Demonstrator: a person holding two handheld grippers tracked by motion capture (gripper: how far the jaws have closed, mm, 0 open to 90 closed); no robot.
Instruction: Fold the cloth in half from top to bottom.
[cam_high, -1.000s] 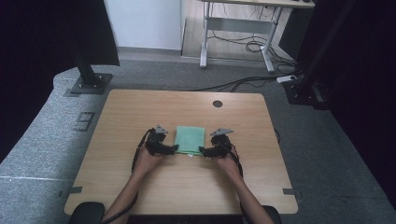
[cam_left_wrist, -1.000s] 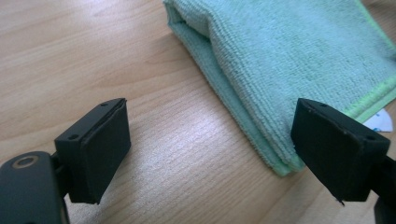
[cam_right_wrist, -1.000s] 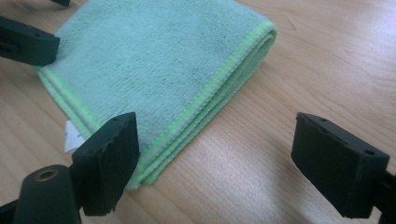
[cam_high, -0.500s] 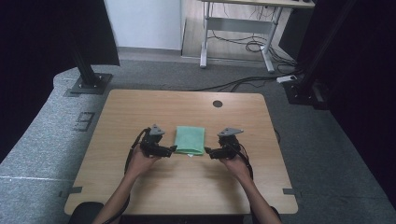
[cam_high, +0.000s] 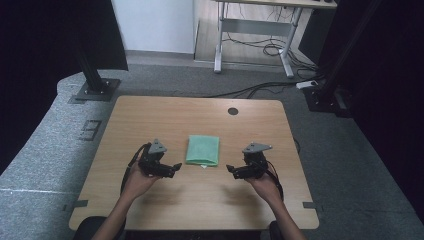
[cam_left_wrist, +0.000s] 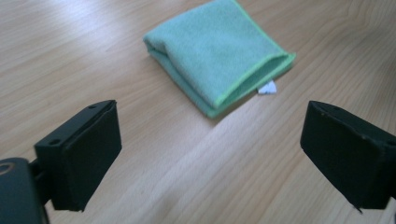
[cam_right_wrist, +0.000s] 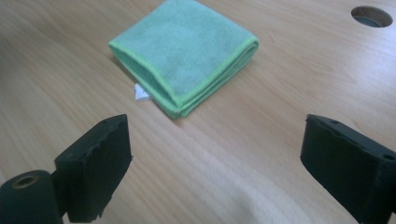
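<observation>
folded cloth lies free between two spread grippers

nearest the person, the left gripper (cam_high: 176, 166) and the right gripper (cam_high: 229, 170) hang over the bare table (cam_high: 150, 115), each pointing inward. both sets of jaws have just been opening and now stand wide, with nothing between them; in the two gripper views only wood grain shows in the gaps.

just beyond and between the two tips lies the green cloth (cam_high: 203, 149), folded into a neat square and flat on the wood, touched by neither gripper. from the left gripper it sits ahead and a little to the right (cam_left_wrist: 219, 51); from the right gripper, ahead and a little to the left (cam_right_wrist: 184, 51). a small white tag (cam_right_wrist: 139, 93) pokes out from its near edge.

farther on, past the cloth, is a round hole (cam_high: 233, 111) in the tabletop.

the fold looks finished, so the main risk seems to be undoing it: a low sweep of either jaw across the near edge could catch the stacked layers or the tag and drag the square open or askew.
</observation>
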